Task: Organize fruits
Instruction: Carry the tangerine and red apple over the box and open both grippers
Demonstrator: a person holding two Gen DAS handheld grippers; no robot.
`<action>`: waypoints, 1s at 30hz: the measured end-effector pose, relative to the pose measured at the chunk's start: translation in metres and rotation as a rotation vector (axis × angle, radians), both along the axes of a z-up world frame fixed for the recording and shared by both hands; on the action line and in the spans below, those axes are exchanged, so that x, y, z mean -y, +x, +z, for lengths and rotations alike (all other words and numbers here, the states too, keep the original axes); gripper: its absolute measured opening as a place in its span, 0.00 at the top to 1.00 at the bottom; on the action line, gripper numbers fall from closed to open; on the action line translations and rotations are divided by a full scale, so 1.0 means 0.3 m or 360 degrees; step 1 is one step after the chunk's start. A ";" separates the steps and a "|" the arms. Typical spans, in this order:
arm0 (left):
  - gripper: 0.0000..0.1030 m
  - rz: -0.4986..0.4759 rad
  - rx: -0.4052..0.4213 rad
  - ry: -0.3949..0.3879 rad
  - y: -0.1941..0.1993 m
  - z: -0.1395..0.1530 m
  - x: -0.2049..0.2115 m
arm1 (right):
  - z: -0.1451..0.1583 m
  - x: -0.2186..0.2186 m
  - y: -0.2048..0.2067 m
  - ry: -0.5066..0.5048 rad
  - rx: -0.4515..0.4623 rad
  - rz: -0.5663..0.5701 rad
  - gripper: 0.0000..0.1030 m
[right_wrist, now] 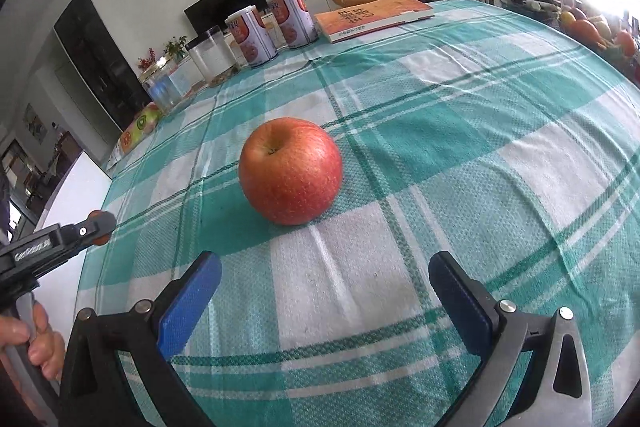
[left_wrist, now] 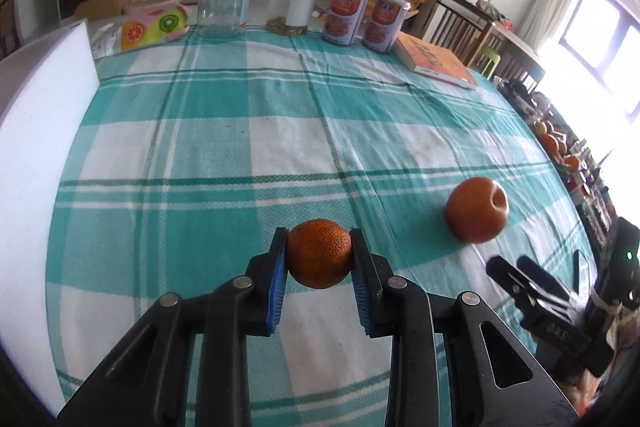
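One orange [left_wrist: 319, 254], one apple [right_wrist: 291, 171], two clear jars [left_wrist: 224, 3], two snack cans [left_wrist: 346, 13], one book [left_wrist: 434, 61].

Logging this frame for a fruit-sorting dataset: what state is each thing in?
left gripper: shut on the orange
orange: held, lifted off the cloth
right gripper: open, empty
apple: resting on the tablecloth, untouched
glass jar: upright, lidded
book: closed, flat

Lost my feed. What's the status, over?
Left claw shut on orange. Right claw open, short of apple. Cloth between them bare.
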State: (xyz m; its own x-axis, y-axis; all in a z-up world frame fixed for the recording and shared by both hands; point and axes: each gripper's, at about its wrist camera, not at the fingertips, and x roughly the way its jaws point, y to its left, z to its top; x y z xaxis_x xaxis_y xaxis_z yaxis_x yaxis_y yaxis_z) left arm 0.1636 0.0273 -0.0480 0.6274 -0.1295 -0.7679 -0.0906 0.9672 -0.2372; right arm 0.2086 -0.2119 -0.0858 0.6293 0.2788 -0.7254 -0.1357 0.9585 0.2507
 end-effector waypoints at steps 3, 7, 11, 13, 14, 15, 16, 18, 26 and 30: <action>0.71 -0.0077 0.0002 -0.0027 -0.086 0.041 0.017 | 0.008 -0.096 0.122 -0.0228 -0.0053 0.0097 0.00; 0.71 -0.0135 0.0041 -0.0062 -0.208 0.112 -0.006 | -0.017 -0.108 0.214 -0.0281 -0.0165 0.0105 0.32; 0.71 -0.0159 0.0038 -0.0095 -0.348 0.160 -0.080 | -0.009 -0.064 0.175 -0.0098 -0.0263 0.0052 0.33; 0.71 -0.0143 0.0017 -0.0131 -0.417 0.183 -0.143 | 0.012 -0.067 0.122 0.0074 -0.0308 0.0095 0.33; 0.71 -0.0125 0.0018 -0.0162 -0.453 0.199 -0.181 | 0.033 -0.086 0.090 0.0142 -0.0315 0.0145 0.33; 0.71 -0.0098 0.0022 -0.0184 -0.485 0.218 -0.222 | 0.058 -0.116 0.057 0.0206 -0.0321 0.0204 0.33; 0.71 -0.0062 0.0035 -0.0200 -0.516 0.239 -0.266 | 0.085 -0.155 0.026 0.0271 -0.0328 0.0269 0.33; 0.71 0.0039 0.0063 -0.0226 -0.554 0.277 -0.376 | 0.146 -0.267 -0.032 0.0378 -0.0341 0.0423 0.33; 0.71 0.0663 0.0035 0.0096 -0.609 0.263 -0.870 | 0.408 -0.935 -0.314 0.0432 -0.0246 0.1188 0.33; 0.70 0.0725 -0.0148 0.0153 -0.576 0.150 -0.993 | 0.427 -1.212 -0.429 0.0260 -0.0216 0.1433 0.33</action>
